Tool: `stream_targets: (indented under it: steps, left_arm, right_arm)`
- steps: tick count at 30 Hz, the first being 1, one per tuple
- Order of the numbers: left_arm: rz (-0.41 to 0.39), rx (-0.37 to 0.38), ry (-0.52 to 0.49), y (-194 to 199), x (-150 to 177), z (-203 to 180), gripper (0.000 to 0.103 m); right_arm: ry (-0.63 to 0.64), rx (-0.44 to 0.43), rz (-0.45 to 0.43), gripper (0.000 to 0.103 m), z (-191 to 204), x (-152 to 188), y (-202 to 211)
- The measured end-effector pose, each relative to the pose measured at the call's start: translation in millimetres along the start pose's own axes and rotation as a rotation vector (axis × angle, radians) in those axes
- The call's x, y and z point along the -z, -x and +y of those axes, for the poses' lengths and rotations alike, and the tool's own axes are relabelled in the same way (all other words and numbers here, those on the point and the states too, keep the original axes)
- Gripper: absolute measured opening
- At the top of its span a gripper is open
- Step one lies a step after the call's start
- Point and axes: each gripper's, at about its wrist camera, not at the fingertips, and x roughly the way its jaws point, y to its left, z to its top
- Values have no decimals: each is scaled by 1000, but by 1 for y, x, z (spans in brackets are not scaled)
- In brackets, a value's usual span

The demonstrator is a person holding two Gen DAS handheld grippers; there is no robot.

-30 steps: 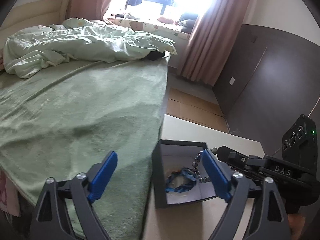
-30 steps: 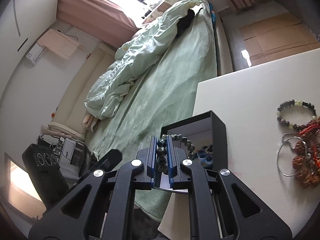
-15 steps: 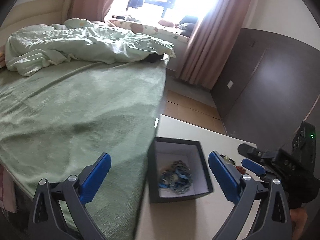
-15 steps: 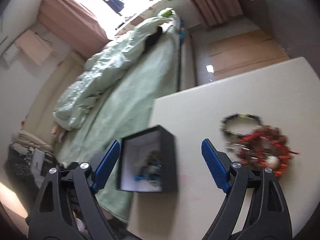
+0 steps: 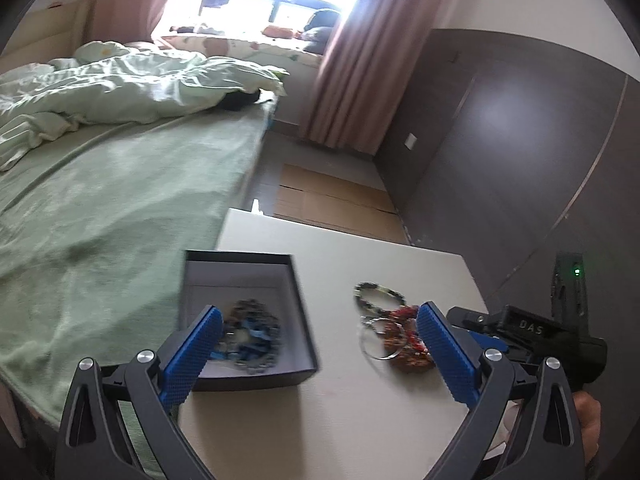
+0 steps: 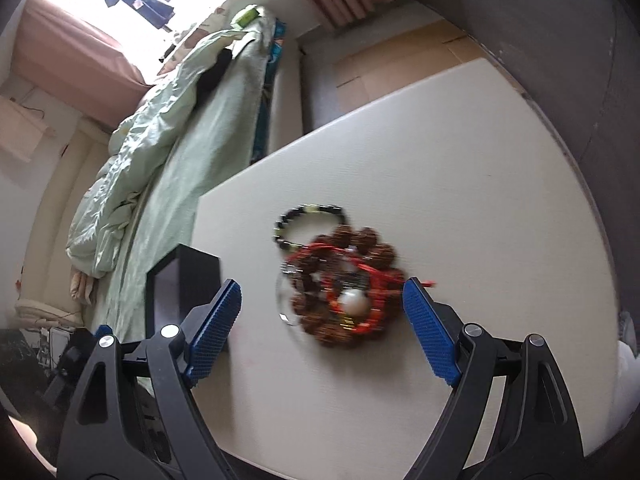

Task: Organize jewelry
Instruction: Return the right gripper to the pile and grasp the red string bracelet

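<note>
A black jewelry box (image 5: 298, 312) stands open at the table's left edge, with blue and dark bead bracelets (image 5: 250, 338) inside. It also shows in the right wrist view (image 6: 198, 276). A pile of jewelry (image 6: 346, 286) lies on the white table (image 6: 460, 184): brown bead strands, red cord, a white bead, a thin metal ring, and a dark bead bracelet (image 6: 310, 218) beside it. The pile also shows in the left wrist view (image 5: 394, 326). My right gripper (image 6: 320, 322) is open and empty, just in front of the pile. My left gripper (image 5: 318, 354) is open and empty, between box and pile.
A bed with a green blanket (image 5: 112, 208) runs along the table's left side. A dark wall panel (image 5: 520, 160) stands to the right. Cardboard sheets (image 5: 332, 204) lie on the floor beyond the table's far edge.
My right gripper let the dark bead bracelet go into the box, opened, and swung right to the jewelry pile. My left gripper stayed open and its view shifted right.
</note>
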Motion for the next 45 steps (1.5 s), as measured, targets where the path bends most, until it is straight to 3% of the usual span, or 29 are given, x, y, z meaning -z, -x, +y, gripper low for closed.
stream_targets:
  steps: [5, 7, 9, 13, 16, 21, 26, 28, 33, 39, 45]
  left_arm:
    - [35, 37, -32, -14, 2, -21, 82]
    - [53, 53, -48, -22, 5, -31, 77]
    - [66, 70, -78, -32, 7, -42, 73]
    - [122, 115, -99, -57, 8, -53, 54]
    - [155, 139, -112, -73, 12, -61, 47]
    - [166, 136, -102, -86, 23, -59, 39]
    - [176, 135, -124, -91, 29, -60, 38]
    - [173, 133, -141, -91, 31, -61, 38]
    - [201, 136, -123, -101, 36, -55, 38]
    - [240, 130, -136, -111, 45, -56, 38]
    - [253, 139, -157, -121, 49, -64, 39]
  right_arm:
    - [-34, -16, 30, 79, -18, 3, 5]
    - [-54, -31, 49, 67, -23, 4, 4]
    - [-90, -49, 77, 62, -31, 5, 1]
    - [-163, -63, 115, 44, -45, 6, -7]
    - [-191, -70, 133, 37, -48, 6, -13]
    - [-189, -61, 133, 37, -44, 5, -17]
    - [-188, -23, 132, 30, -42, 5, -24]
    - [-183, -1, 124, 19, -40, 5, -26]
    - [-209, 2, 105, 8, -44, 7, -22]
    - [-198, -10, 61, 8, -44, 4, -8]
    - [-178, -77, -1, 8, -42, -3, 15]
